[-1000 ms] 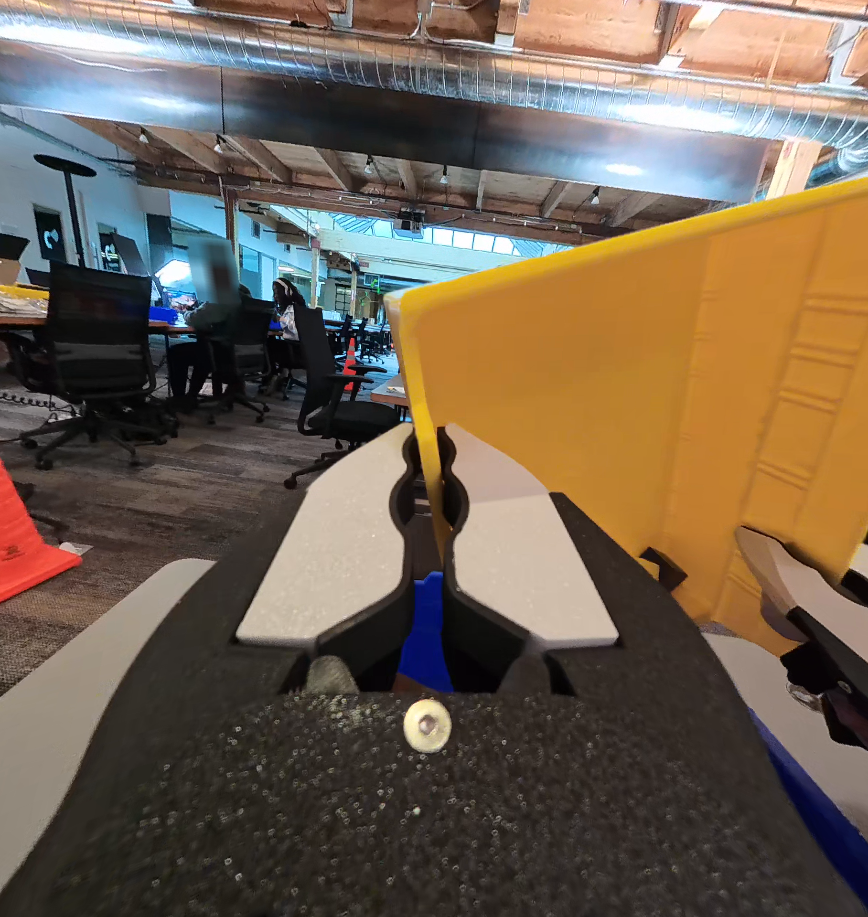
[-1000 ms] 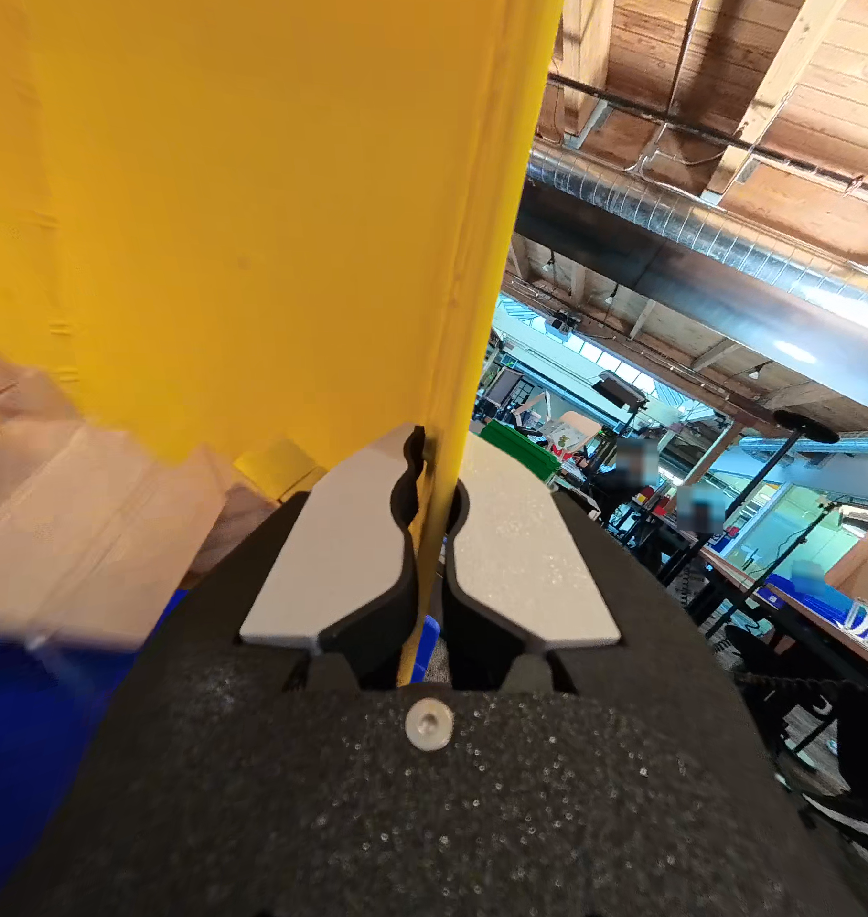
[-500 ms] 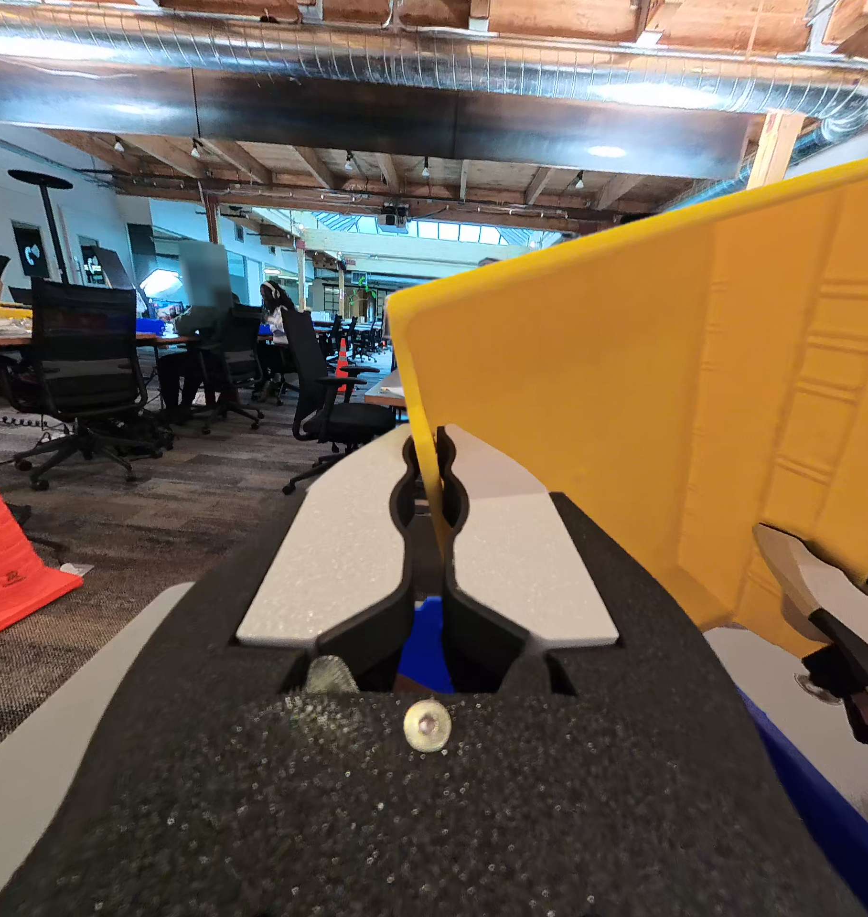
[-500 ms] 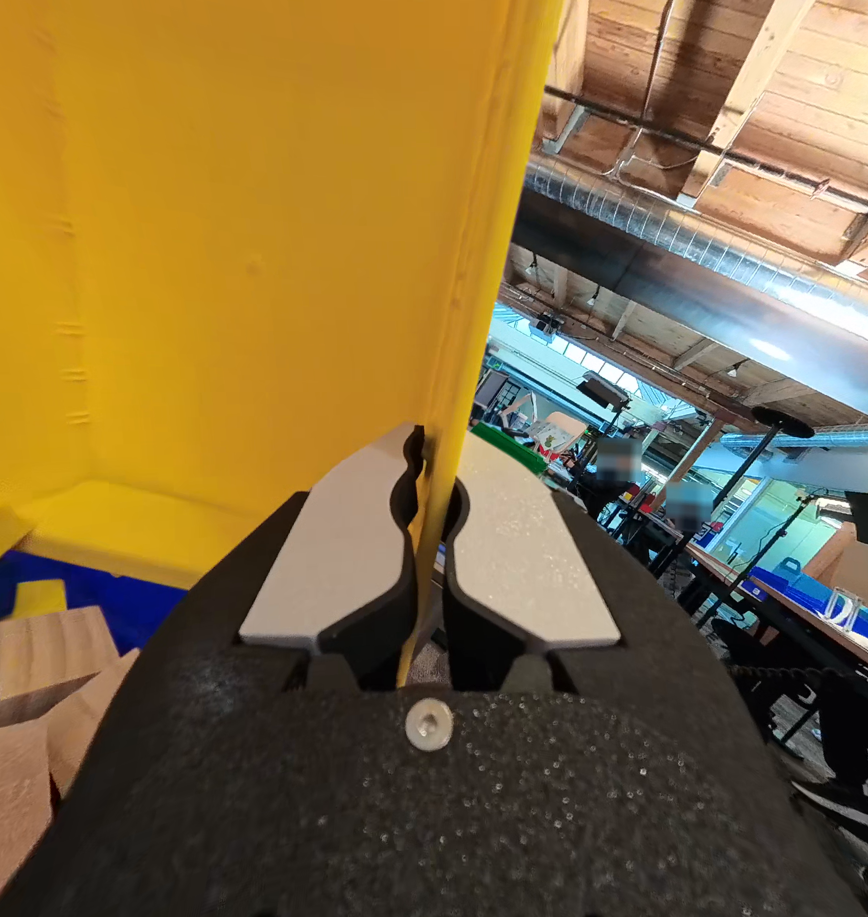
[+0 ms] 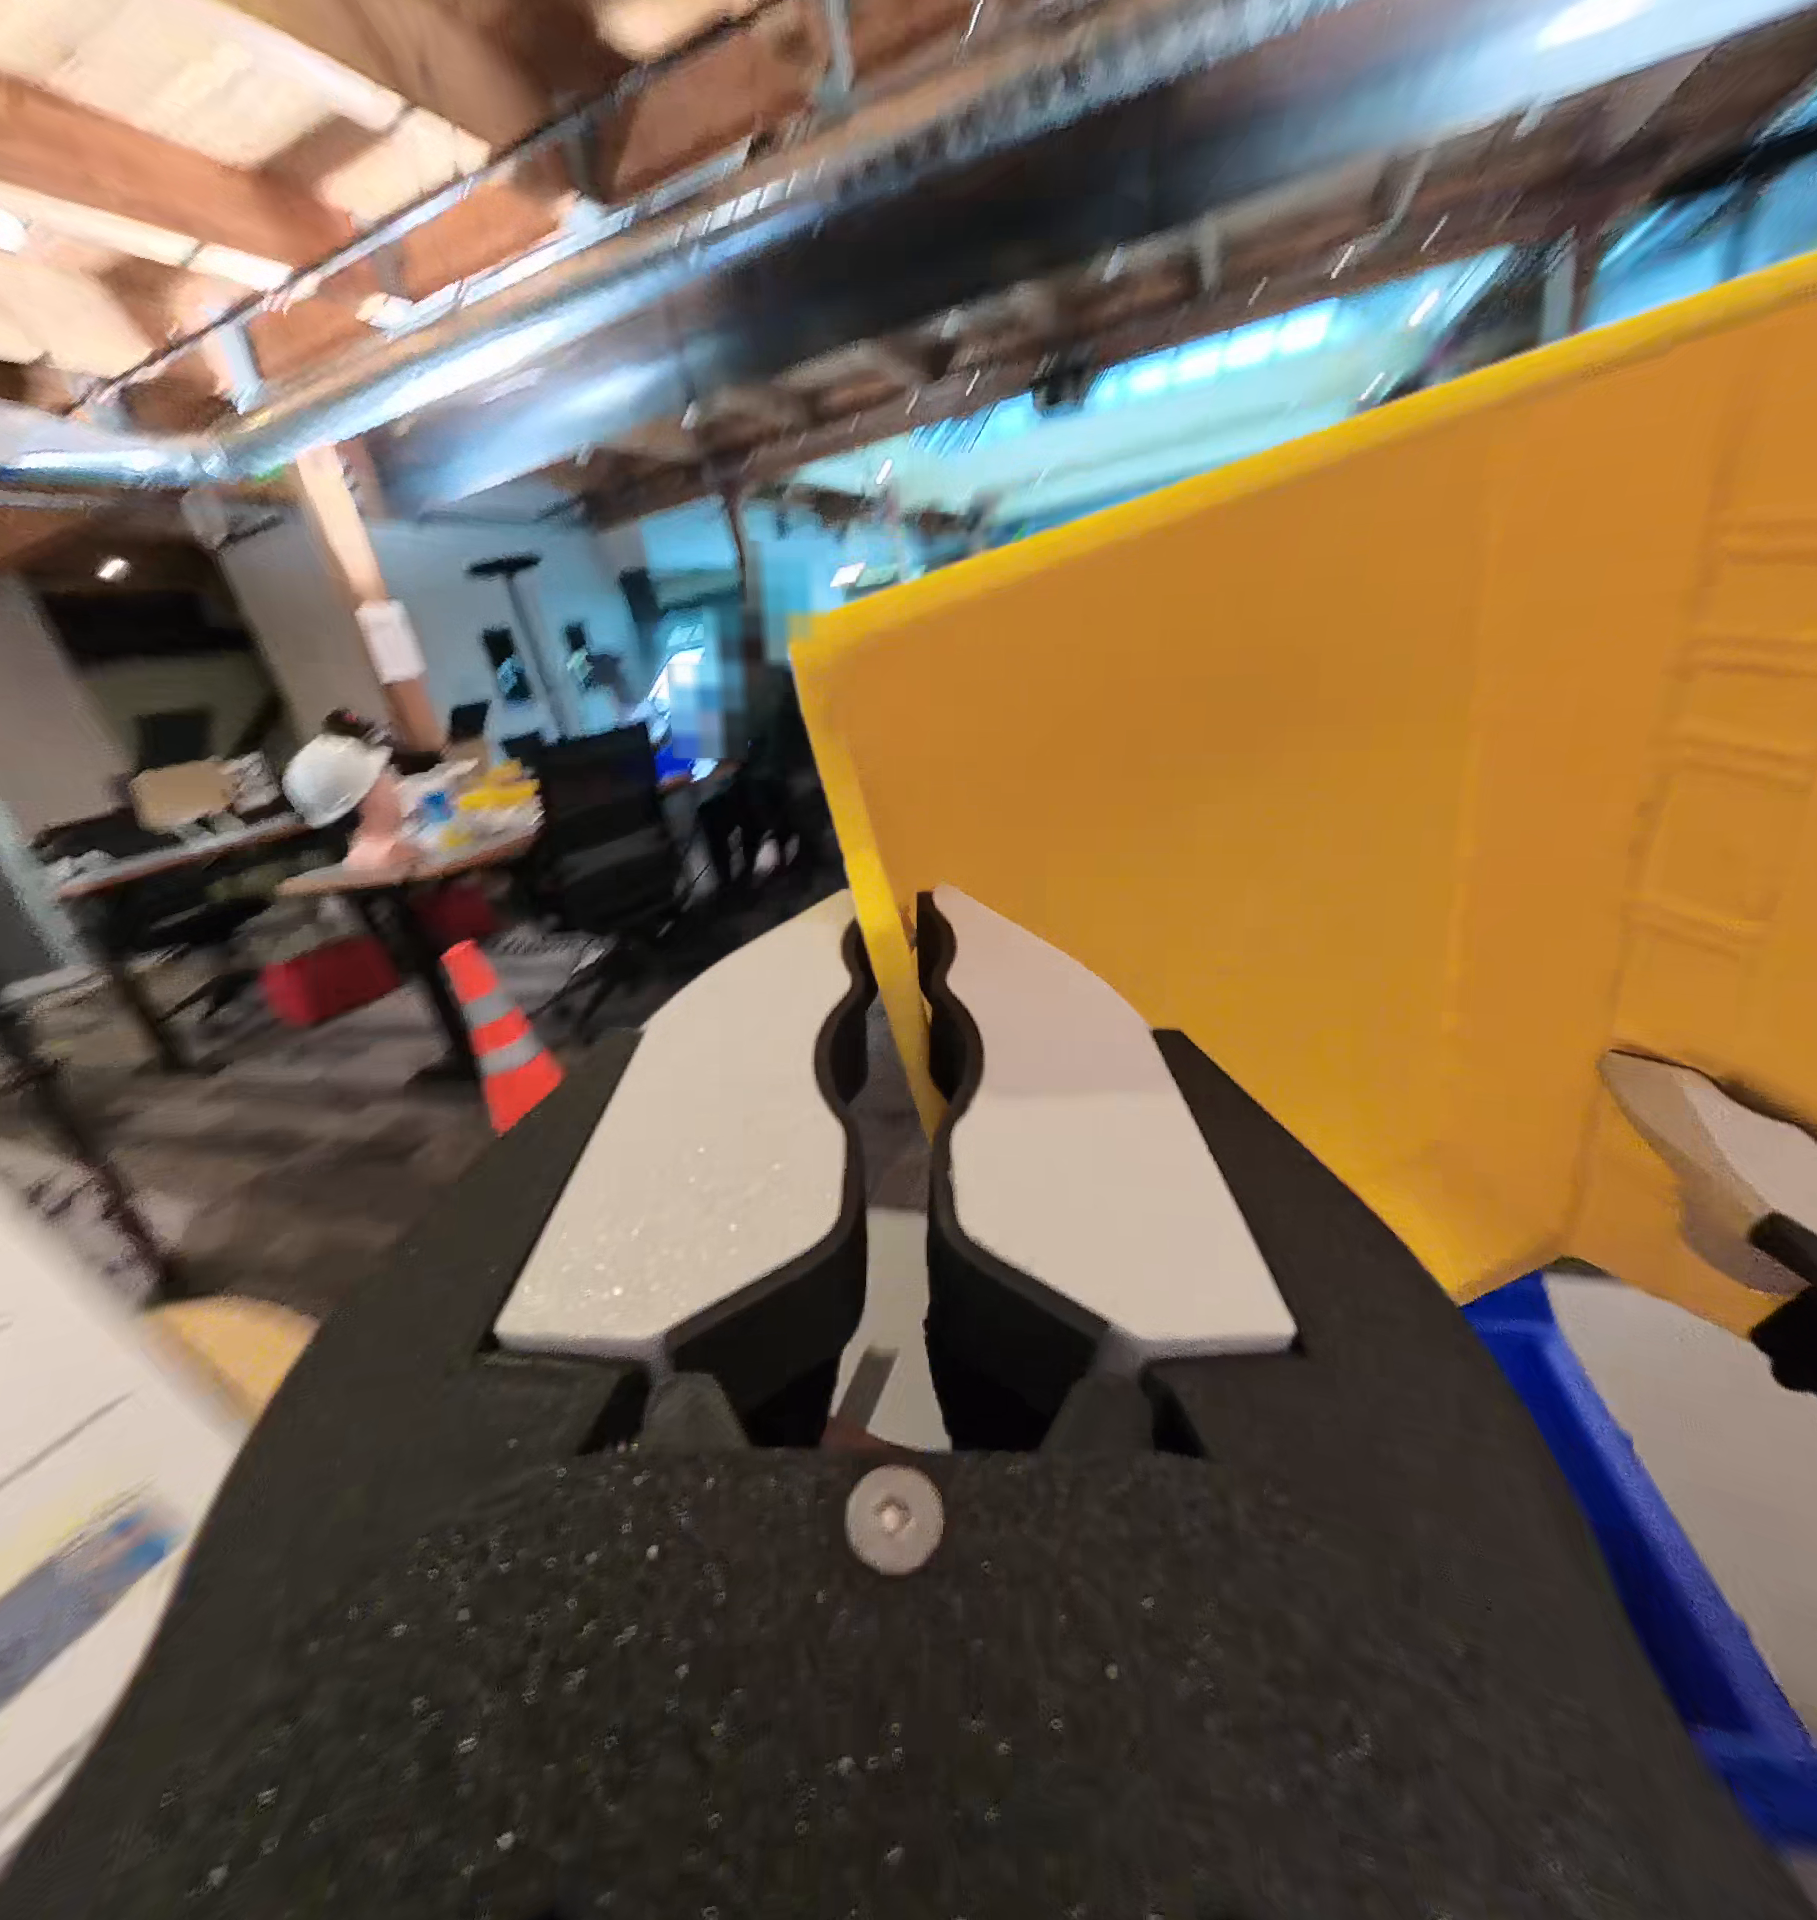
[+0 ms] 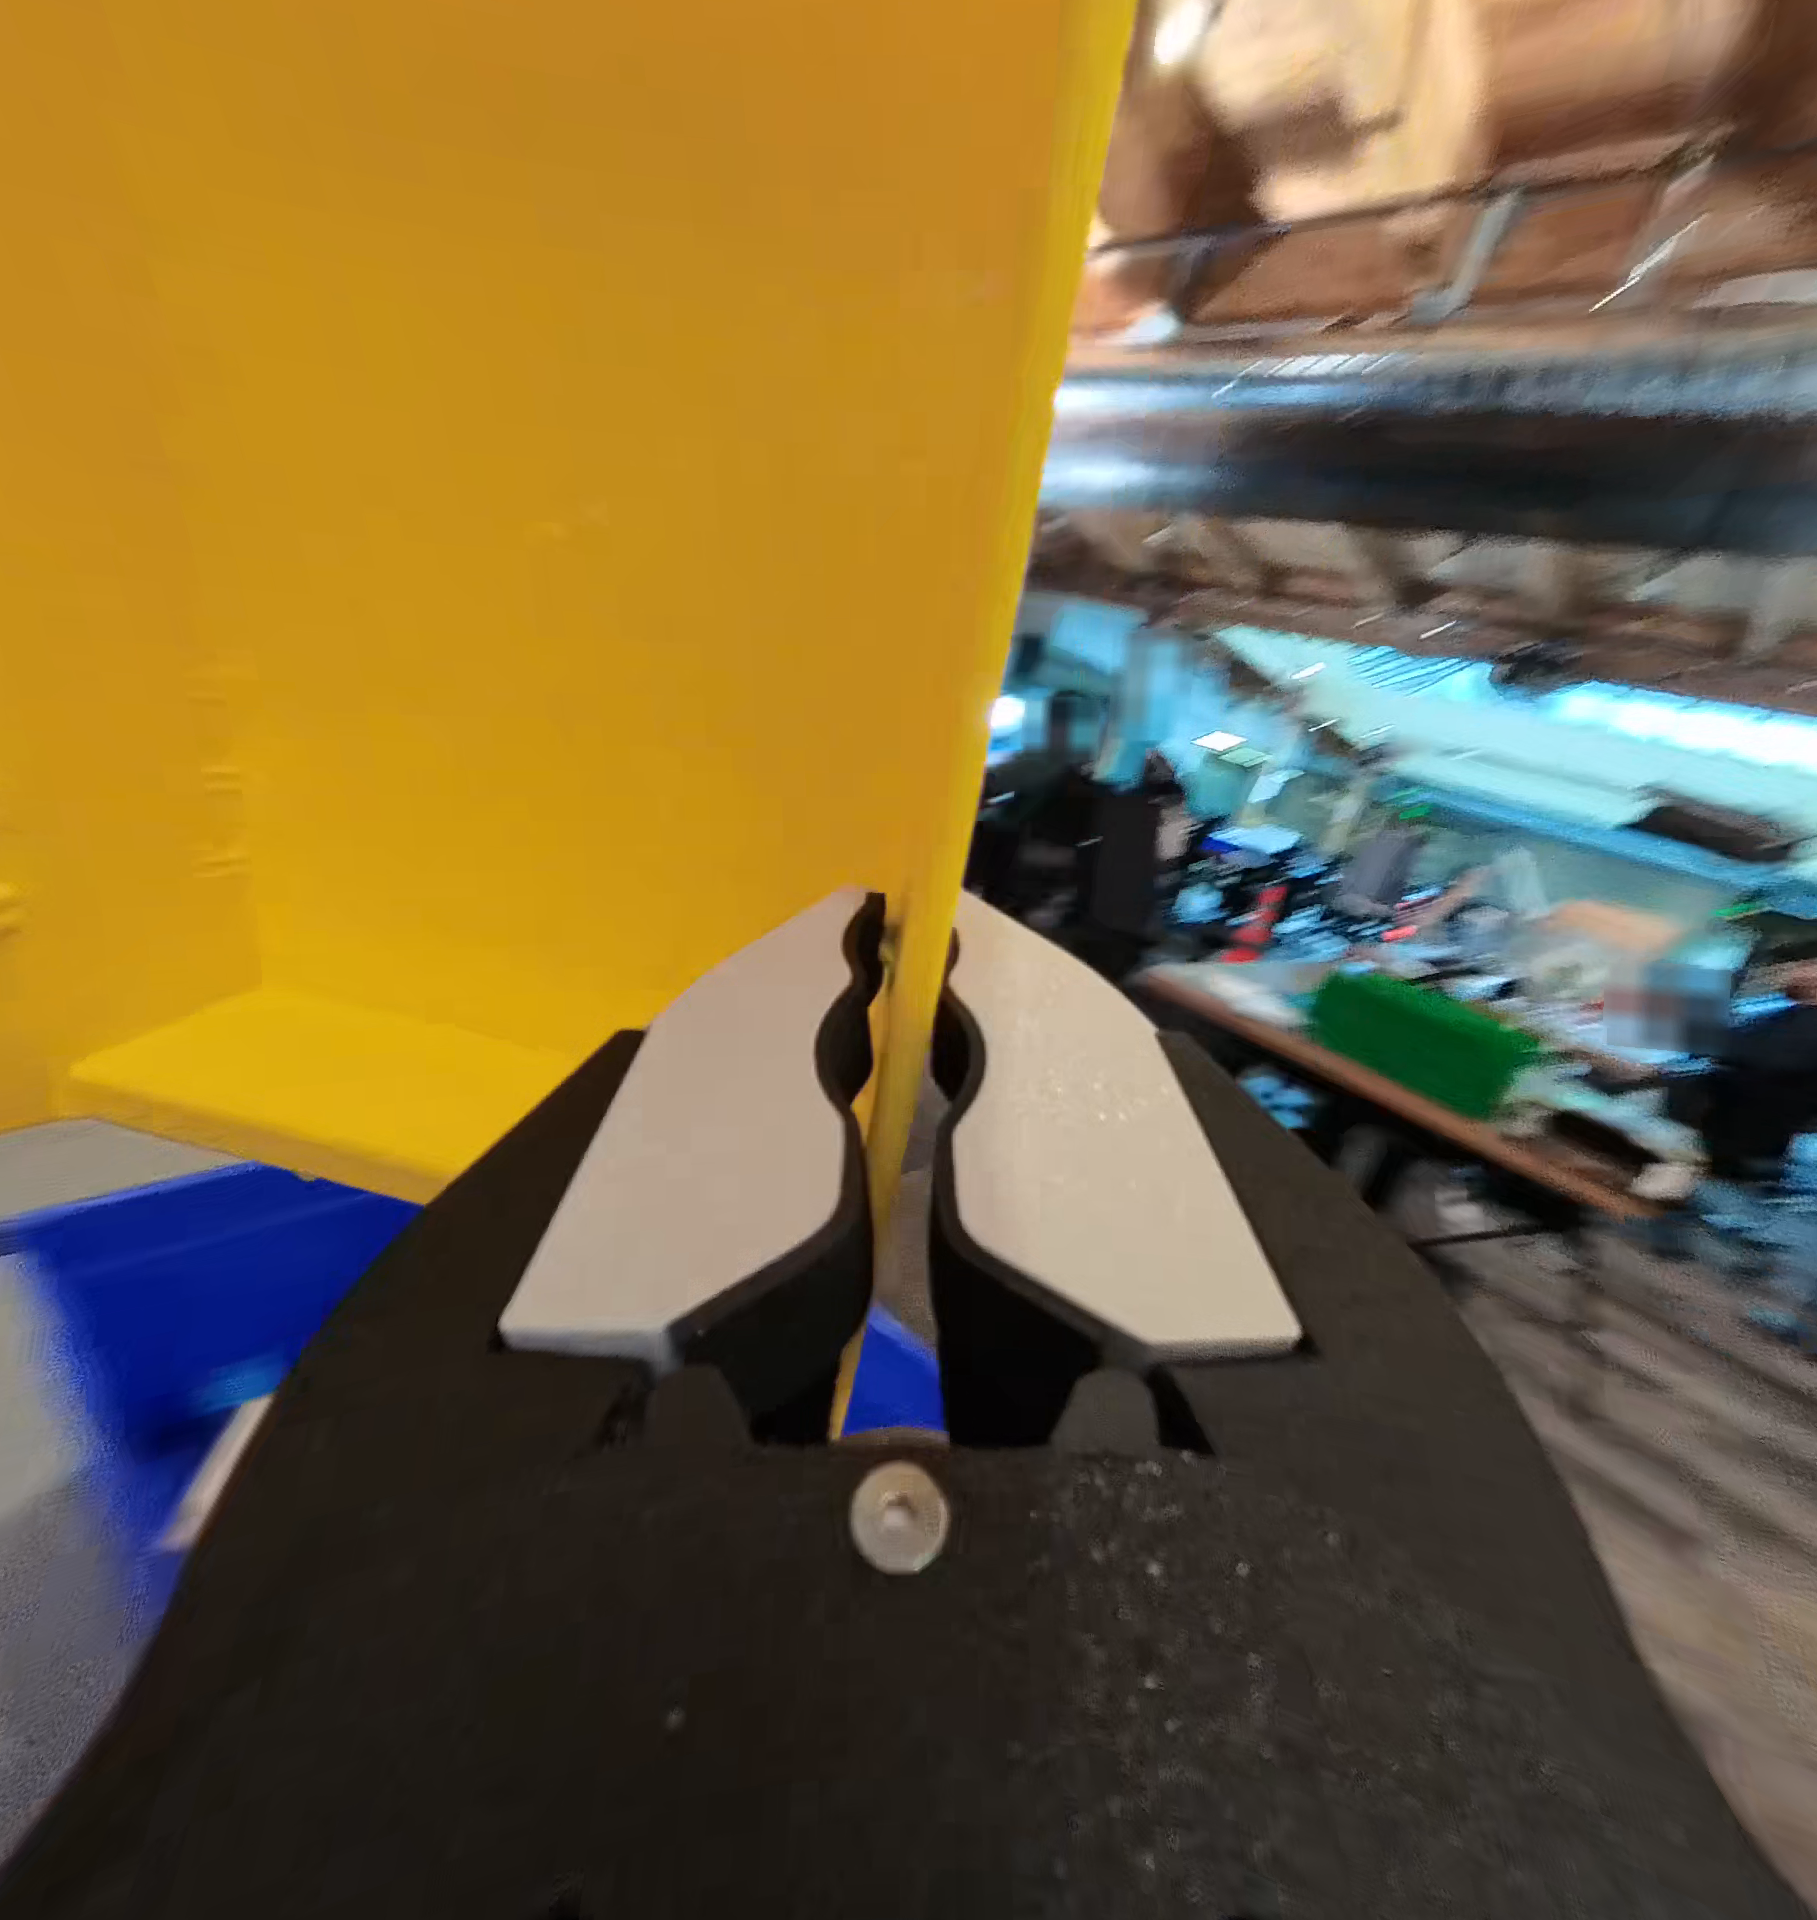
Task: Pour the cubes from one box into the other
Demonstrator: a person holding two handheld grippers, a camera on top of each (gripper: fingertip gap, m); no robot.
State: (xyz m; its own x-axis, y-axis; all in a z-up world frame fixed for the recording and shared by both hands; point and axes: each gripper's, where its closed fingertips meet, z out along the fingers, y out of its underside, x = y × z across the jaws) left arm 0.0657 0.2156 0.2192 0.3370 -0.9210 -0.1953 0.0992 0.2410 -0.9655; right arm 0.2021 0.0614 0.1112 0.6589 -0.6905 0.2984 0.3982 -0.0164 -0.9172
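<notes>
— Gripping what, and where do we have it?
— Our left gripper [image 5: 896, 1023] and right gripper [image 6: 909, 1023] each pinch a thin wall of the smooth yellow plastic box [image 5: 1299, 831], tipped up above the blue box [image 5: 1610, 1507]

— What lies around us?
— We see a pale tabletop [image 5: 10, 1455], an orange traffic cone [image 5: 499, 1039], wooden ceiling beams [image 5: 208, 218], all blurred

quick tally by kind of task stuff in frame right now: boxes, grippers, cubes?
Boxes: 2, the yellow box and the blue box
Grippers: 2, the left gripper and the right gripper, each shut on a wall of the yellow box
Cubes: 0 visible
Total: 4
</notes>
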